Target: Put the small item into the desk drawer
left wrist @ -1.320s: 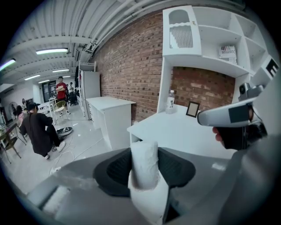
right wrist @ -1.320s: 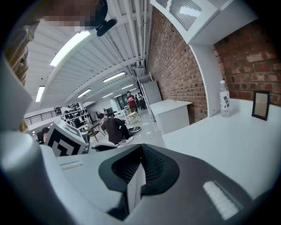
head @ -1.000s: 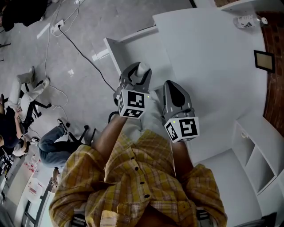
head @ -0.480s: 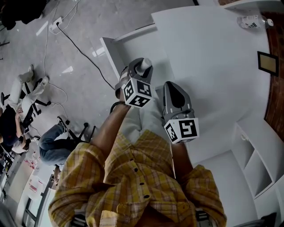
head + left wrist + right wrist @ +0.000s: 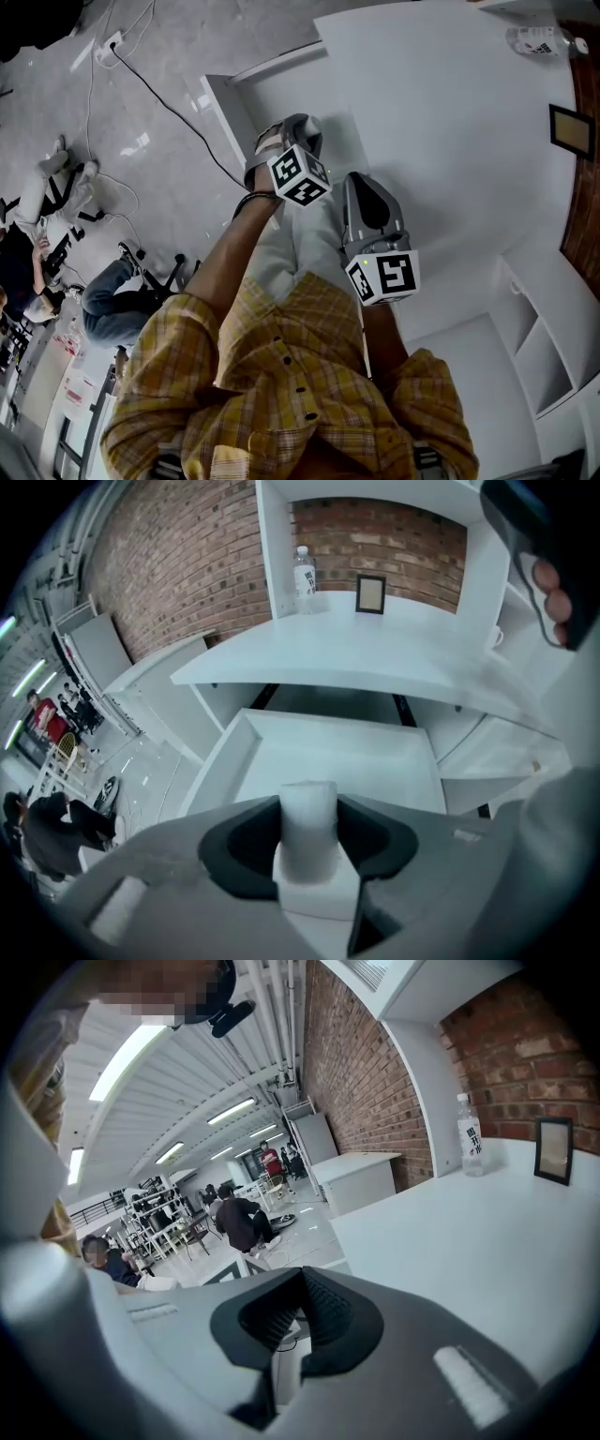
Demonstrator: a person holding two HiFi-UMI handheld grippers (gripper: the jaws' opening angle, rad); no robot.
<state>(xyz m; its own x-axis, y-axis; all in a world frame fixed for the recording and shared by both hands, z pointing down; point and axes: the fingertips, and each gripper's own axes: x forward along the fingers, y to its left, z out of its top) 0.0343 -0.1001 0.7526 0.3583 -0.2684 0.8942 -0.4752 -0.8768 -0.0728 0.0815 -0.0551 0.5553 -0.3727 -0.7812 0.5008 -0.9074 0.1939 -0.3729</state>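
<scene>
- Your left gripper has moved up the frame over the last second. Its marker cube has left your forearm and now sits at the near lip of the open desk drawer, upper centre of the head view. I judge that you are on the carry-in, with the release still to come.
- The left gripper view shows what the head view hides. The jaws are clamped on the small white block, which stands upright between the dark pads, with the drawer's bare floor lying just beyond it, centre frame. From the head camera the gripper body covers the block, so trust the gripper view for the grip.
- The block is not in the drawer yet. It looks to be above the drawer's near edge rather than well inside, though how high it sits I cannot tell.
- Your right gripper has not shifted, and it hangs right of centre over the desk's front edge. In its own view the jaws are drawn together on nothing.
- Only the two gripper views show the brick wall. The water bottle and the small picture frame stand far right on the desktop, well apart from the drawer.
</scene>
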